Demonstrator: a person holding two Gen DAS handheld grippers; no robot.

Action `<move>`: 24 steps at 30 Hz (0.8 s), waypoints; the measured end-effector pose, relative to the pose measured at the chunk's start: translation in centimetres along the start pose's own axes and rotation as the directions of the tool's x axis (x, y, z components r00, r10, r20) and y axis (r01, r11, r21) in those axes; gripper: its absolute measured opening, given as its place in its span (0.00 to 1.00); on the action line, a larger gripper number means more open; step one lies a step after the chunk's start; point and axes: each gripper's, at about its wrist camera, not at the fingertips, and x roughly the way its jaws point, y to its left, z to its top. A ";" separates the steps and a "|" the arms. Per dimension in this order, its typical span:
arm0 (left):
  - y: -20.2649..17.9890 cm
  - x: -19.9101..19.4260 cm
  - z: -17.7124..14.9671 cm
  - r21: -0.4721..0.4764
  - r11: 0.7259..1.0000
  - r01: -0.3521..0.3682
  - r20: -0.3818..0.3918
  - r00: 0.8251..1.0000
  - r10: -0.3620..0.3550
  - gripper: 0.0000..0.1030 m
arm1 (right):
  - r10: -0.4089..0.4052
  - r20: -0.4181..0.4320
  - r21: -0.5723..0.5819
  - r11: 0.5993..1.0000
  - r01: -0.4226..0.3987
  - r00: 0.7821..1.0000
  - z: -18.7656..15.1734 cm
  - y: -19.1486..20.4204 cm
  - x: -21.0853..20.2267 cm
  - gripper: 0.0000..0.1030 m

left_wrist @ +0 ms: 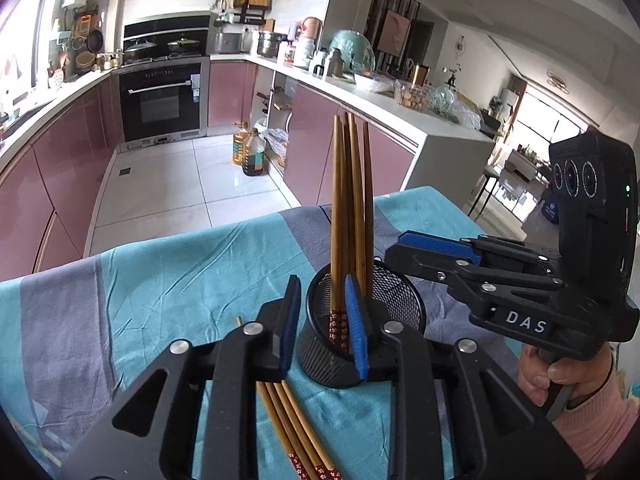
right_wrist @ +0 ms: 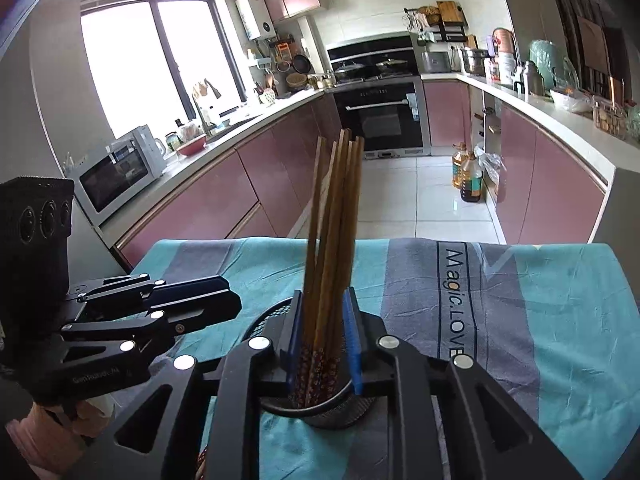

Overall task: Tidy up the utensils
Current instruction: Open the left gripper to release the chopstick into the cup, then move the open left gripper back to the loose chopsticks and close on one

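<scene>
Left gripper (left_wrist: 326, 320) parted, straddling mesh holder (left_wrist: 396, 300) rim, steadying it, likely; right gripper (right_wrist: 323, 340) parted around standing chopsticks (right_wrist: 332, 240), grip unclear; loose chopsticks (left_wrist: 296, 432) await on cloth (left_wrist: 180, 280).

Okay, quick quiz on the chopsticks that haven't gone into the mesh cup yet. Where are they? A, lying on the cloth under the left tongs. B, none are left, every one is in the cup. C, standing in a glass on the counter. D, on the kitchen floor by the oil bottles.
A: the left wrist view shows loose chopsticks lying flat on the cloth beneath the left tongs, beside the mesh cup.
</scene>
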 end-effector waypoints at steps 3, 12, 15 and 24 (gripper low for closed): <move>0.1 -2.0 -1.0 0.011 1.000 -0.019 0.062 0.998 0.018 0.39 | 0.017 0.034 -0.037 0.999 -0.016 0.999 -0.6 1.2 -1.5 0.26; 1.4 -5.5 -6.0 0.021 0.996 -0.081 0.110 0.991 0.079 0.55 | 0.118 -0.004 -0.103 0.988 -0.118 0.993 -4.8 4.2 -3.0 0.39; 2.4 -4.8 -8.2 0.007 0.996 -0.093 0.041 0.995 0.093 0.55 | 0.130 -0.070 -0.091 0.987 -0.136 0.989 -6.9 4.8 -1.5 0.39; 3.8 -0.5 -13.2 -0.012 0.994 -0.112 -0.145 0.983 0.109 0.52 | 0.117 -0.201 -0.007 0.993 -0.121 0.973 -10.9 4.5 2.2 0.39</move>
